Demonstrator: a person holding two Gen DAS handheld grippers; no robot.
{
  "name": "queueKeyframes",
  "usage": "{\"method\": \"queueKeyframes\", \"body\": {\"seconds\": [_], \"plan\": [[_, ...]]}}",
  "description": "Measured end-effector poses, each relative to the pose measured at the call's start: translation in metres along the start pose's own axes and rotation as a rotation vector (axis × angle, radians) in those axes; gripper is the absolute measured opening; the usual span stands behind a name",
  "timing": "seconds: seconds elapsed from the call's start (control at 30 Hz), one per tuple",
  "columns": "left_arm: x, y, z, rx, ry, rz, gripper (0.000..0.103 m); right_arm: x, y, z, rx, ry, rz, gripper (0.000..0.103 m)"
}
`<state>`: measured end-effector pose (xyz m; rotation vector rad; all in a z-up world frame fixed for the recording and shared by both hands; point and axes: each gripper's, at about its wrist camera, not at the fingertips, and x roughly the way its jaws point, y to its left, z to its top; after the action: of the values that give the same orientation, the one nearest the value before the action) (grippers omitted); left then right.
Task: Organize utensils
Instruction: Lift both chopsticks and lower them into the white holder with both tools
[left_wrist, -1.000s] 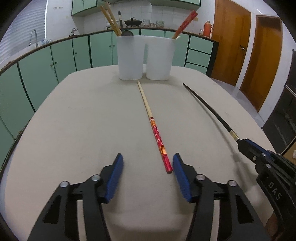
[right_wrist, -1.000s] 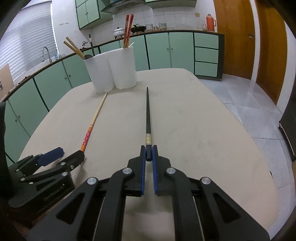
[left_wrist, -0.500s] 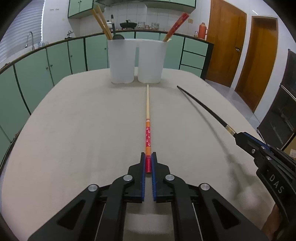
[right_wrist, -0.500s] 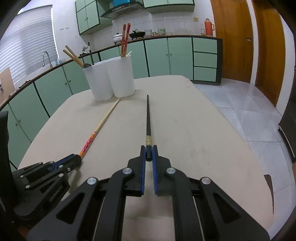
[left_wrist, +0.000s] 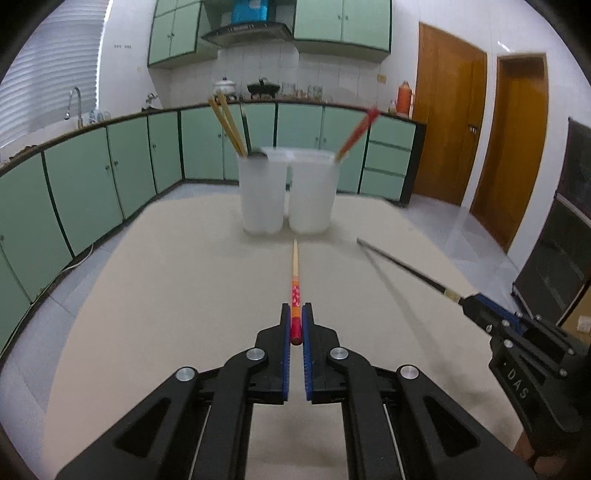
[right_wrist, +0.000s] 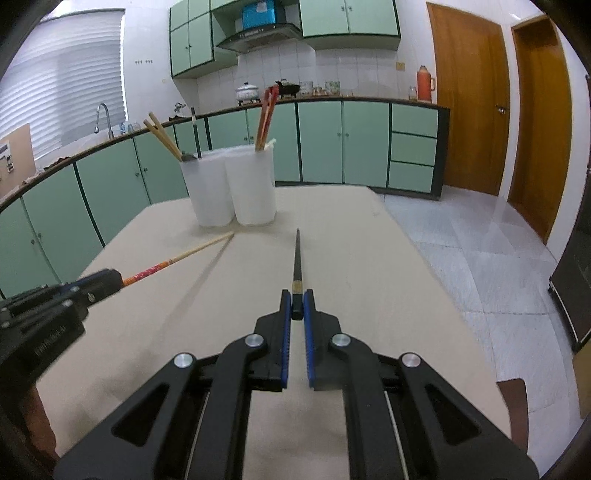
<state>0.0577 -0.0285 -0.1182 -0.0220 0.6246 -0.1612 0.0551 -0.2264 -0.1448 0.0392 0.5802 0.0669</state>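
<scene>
My left gripper (left_wrist: 295, 314) is shut on the red end of a red-and-wood chopstick (left_wrist: 294, 273), which is lifted above the beige table (left_wrist: 166, 295) and points at two white holders. My right gripper (right_wrist: 296, 301) is shut on the thick end of a black chopstick (right_wrist: 296, 254), also lifted and pointing forward. The left white holder (left_wrist: 261, 192) has wooden chopsticks and a dark utensil in it. Red chopsticks lean in the right white holder (left_wrist: 312, 194). Each gripper shows at the other view's edge: the right gripper (left_wrist: 476, 306) and the left gripper (right_wrist: 110, 280).
The holders (right_wrist: 232, 188) stand together at the far end of the table. Green cabinets (left_wrist: 92, 177) run along the left and back, wooden doors (left_wrist: 480, 133) at the right. The table's right edge drops to a tiled floor (right_wrist: 480, 251).
The left gripper went from open around the red chopstick's end to shut on it, then lifted it off the table. The right gripper rose a little with the black chopstick.
</scene>
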Motion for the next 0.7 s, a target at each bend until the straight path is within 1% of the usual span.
{"method": "queueKeyframes", "body": {"seconds": [0.07,0.23,0.4,0.6,0.7], "plan": [[-0.006,0.001,0.007,-0.003,-0.020,-0.006,0.006,-0.006,0.000,0.009,-0.009,-0.023,0.005,0.006],[-0.028,0.004,0.034,-0.003,-0.100,-0.020,0.006,-0.020,-0.004,0.033,-0.034,-0.081,0.011,0.006],[-0.051,0.010,0.062,-0.004,-0.191,-0.053,0.006,-0.033,-0.012,0.067,-0.028,-0.125,0.045,0.006],[-0.065,0.009,0.087,0.016,-0.240,-0.088,0.006,-0.046,-0.020,0.104,-0.018,-0.150,0.106,0.006],[-0.065,0.010,0.095,0.011,-0.240,-0.111,0.006,-0.049,-0.025,0.119,-0.005,-0.141,0.143,0.006]]}}
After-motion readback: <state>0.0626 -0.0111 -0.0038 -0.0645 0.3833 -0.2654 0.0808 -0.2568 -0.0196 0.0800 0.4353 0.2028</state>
